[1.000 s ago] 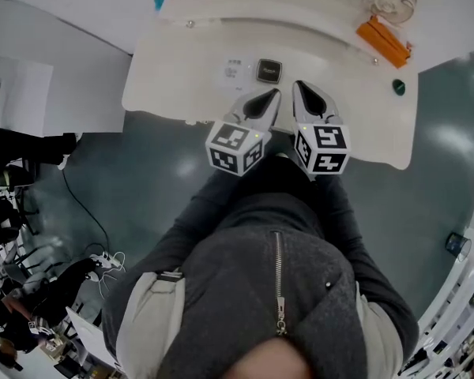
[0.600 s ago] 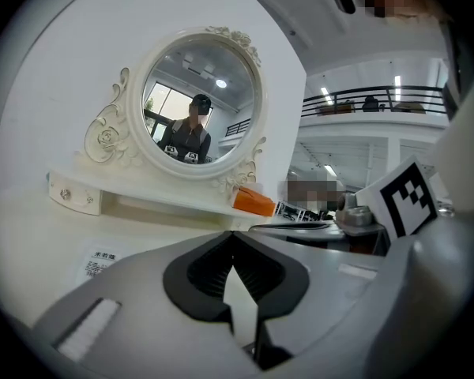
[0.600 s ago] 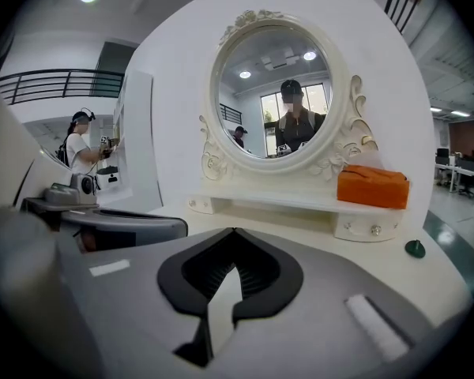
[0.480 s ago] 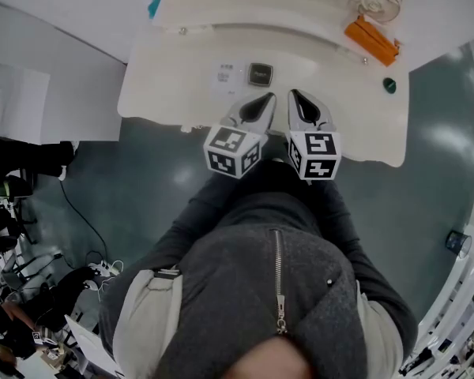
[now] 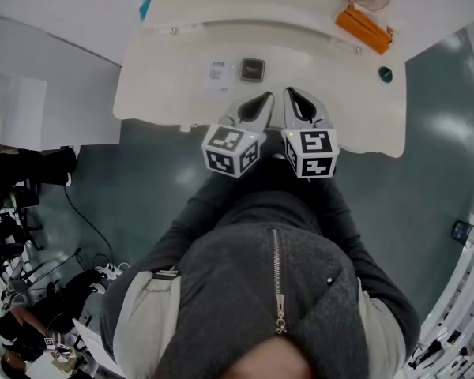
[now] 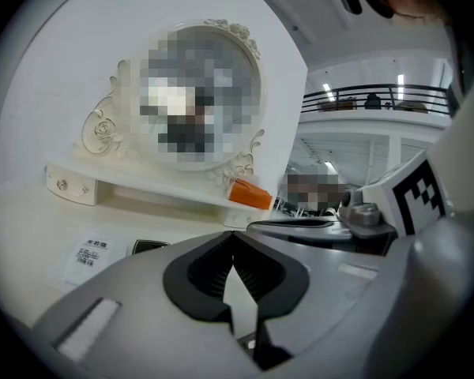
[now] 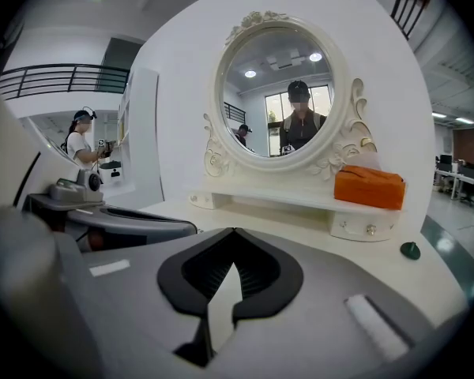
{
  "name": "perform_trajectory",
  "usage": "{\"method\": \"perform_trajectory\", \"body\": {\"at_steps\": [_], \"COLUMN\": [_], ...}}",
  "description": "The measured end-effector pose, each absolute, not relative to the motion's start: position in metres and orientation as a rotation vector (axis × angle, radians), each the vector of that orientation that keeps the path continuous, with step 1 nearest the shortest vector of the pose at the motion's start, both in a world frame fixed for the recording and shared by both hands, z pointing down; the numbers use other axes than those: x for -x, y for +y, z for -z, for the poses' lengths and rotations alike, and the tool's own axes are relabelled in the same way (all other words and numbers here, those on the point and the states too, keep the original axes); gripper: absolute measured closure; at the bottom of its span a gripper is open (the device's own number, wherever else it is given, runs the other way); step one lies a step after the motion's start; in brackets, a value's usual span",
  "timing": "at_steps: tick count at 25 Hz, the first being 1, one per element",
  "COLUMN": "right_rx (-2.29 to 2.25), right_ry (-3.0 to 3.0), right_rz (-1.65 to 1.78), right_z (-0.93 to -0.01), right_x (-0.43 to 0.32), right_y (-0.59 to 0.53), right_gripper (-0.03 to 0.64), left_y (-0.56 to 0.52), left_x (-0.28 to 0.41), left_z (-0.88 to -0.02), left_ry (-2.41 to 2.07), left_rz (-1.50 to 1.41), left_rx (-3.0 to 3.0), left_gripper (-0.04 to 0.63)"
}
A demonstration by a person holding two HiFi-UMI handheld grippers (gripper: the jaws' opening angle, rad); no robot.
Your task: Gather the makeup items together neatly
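Overhead, cut off at the top edge: white bench, with only the foot of its round mirror inside the head view, and the glass blurred over in the left gripper view. Side by side above the bench's near edge: left gripper and right gripper, both closed tip to tip on nothing. On the shelf, to the right: orange box. Just ahead of the left gripper, untouched: white labelled card, print too small to read, and beside it a dark square compact. Well apart, far right: small green item, kind unclear.
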State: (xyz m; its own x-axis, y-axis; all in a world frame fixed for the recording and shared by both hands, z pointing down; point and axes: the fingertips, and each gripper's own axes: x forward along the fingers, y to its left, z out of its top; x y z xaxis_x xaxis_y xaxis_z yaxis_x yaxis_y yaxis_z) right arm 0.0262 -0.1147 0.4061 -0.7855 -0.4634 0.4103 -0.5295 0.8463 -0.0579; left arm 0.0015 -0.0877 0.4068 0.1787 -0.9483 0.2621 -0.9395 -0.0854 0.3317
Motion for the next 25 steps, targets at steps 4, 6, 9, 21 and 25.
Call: {"method": "perform_trajectory", "body": {"at_steps": [4,6,9,21,25], "right_rx": [-0.779,-0.814,-0.894,-1.219,-1.243], "right_ry": [-2.626,-2.617,-2.596,-2.467,-2.422], "right_rz": [-0.259,-0.279,-0.326,-0.383,-0.371], "right_z": [-0.409,-0.41,-0.412,-0.411,-0.407], "right_x": [-0.039,-0.049,-0.068,-0.164,-0.198], "right_y": [-0.118,-0.124,-0.138,-0.21,-0.242], "right_gripper": [0.614,0.614,0.614,0.614,0.614], "left_y": [-0.092,-0.097,-0.107,-0.17,-0.191], "left_x": [-0.014,-0.021,-0.035,-0.099,-0.113], "left_z": [-0.41,-0.412,-0.414,-0.403,-0.399], "left_ry": [-1.735,-1.709,-1.664,-1.489,-1.454], "left_rz": [0.01,-0.001,-0.016,-0.029,-0.033], "left_rx": [-2.066,-2.084,-2.115,-2.248,-2.273], "left_gripper": [0.586,0.586,0.586,0.586,0.586]}}
